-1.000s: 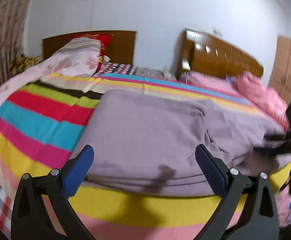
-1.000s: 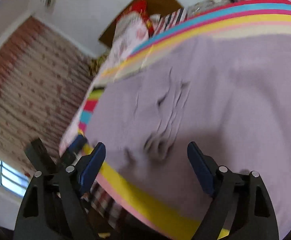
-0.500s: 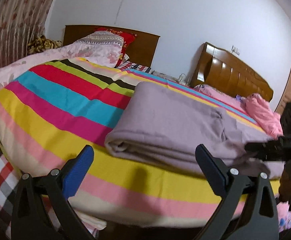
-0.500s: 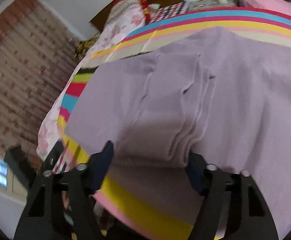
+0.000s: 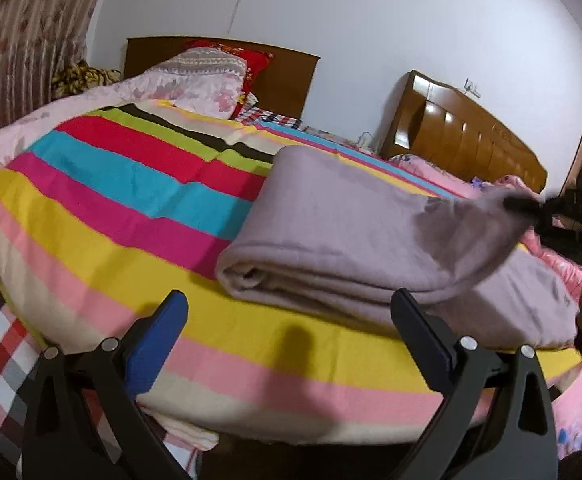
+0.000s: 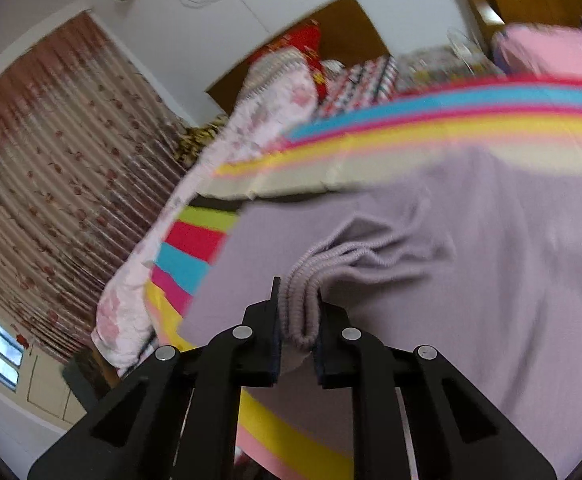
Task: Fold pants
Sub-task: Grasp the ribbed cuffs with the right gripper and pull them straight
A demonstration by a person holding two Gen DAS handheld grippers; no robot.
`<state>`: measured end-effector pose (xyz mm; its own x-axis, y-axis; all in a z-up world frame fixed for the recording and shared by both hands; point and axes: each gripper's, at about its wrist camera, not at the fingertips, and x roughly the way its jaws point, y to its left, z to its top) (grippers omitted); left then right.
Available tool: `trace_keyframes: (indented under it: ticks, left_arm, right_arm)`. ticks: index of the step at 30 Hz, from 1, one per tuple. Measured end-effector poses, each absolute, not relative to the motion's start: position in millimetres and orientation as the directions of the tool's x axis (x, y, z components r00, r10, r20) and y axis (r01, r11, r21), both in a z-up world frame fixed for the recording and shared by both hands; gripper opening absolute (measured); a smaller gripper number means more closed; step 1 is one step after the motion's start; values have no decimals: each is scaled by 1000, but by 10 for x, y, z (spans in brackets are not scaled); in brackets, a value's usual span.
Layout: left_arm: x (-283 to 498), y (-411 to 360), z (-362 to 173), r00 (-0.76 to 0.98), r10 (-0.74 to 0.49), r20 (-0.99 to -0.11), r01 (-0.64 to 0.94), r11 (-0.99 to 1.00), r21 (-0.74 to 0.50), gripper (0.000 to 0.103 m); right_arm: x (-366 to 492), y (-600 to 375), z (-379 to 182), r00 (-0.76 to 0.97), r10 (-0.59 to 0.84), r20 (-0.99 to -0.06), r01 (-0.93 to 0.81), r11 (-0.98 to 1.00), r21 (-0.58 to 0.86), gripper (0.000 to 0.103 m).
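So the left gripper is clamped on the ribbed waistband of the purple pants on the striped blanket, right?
Not the left. The right gripper is shut on the waistband of the purple pants, as the right wrist view shows. The left gripper is open.

The left gripper [image 5: 287, 320] hangs just off the near edge of the bed with its blue-padded fingers [image 5: 153, 344] spread wide and nothing between them. Beyond it the lilac pants [image 5: 343, 236] lie folded in layers on the striped blanket [image 5: 123, 208]. At the right, the right gripper [image 5: 523, 205] pinches a corner of the pants' top layer and holds it raised off the pile. A floral pillow [image 5: 207, 80] rests far left against a dark headboard [image 5: 287, 76]; a second wooden headboard [image 5: 463, 140] stands far right.
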<state>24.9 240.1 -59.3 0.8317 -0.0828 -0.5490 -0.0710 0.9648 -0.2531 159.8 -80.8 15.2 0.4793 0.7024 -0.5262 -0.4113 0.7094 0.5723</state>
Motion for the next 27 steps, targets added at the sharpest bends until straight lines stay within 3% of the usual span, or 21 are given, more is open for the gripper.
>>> trace_keyframes:
  ticks: [7, 12, 17, 20, 23, 27]
  left_arm:
    - [551, 2361, -568, 805, -45, -592, -78, 981, -180, 101]
    - [739, 2808, -648, 763, 69, -642, -279, 932, -232, 101]
    - [625, 3020, -785, 750, 64, -658, -286, 929, -236, 102]
    - [630, 2908, -802, 747, 93, -659, -268, 948, -171, 102]
    - [638, 2812, -798, 738, 127, -662, -275, 954, -123, 102]
    - [646, 2824, -789, 728, 141, -671, -291, 950, -117, 102]
  right_arm:
    - [1772, -372, 1041, 518, 743, -424, -528, 668, 524, 14]
    - [1625, -347, 1251, 536, 751, -384, -582, 659, 477, 14]
    - [1513, -743, 754, 575, 697, -428, -530, 716, 454, 14]
    - [1619, -1080, -94, 561, 606, -564, -388, 794, 468, 14]
    - [1691, -1290, -756, 457, 635, -623, -285, 768, 574, 14]
    - [1605, -1240, -527, 502, 618, -605, -348, 785, 512, 14]
